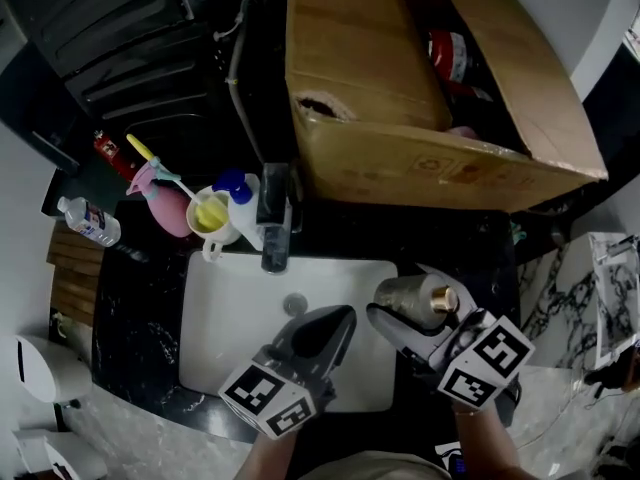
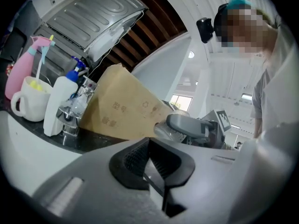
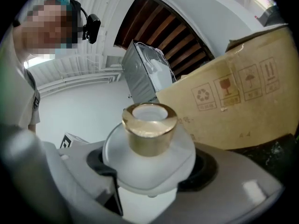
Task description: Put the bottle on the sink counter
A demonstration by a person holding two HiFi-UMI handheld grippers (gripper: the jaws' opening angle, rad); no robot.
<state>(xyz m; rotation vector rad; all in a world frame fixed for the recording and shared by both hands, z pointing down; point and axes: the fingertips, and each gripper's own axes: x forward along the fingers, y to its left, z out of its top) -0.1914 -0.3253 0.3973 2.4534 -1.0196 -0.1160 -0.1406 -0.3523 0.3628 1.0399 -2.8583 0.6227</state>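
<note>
the right hand-held gripper was clamped on the gold-capped bottle, tilted above the right rim of the sink; the left hand-held gripper hung shut and empty beside it. the bottle seemed not yet on the dark counter: placing and release were left.

Counter: black, marbled stone, white basin sunk into it. Faucet stands at the basin's back rim, centre.

Behind the faucet, right: 1 large cardboard box, open at the top, covering most of the right back of the counter.

Left of the faucet, a tight cluster of 3: white bottle with blue cap, white mug with something yellow inside, pink bottle, all upright.

Far left edge: 1 clear bottle on its side, well apart from the cluster. Cannot tell whether it rests on the stone.
</note>
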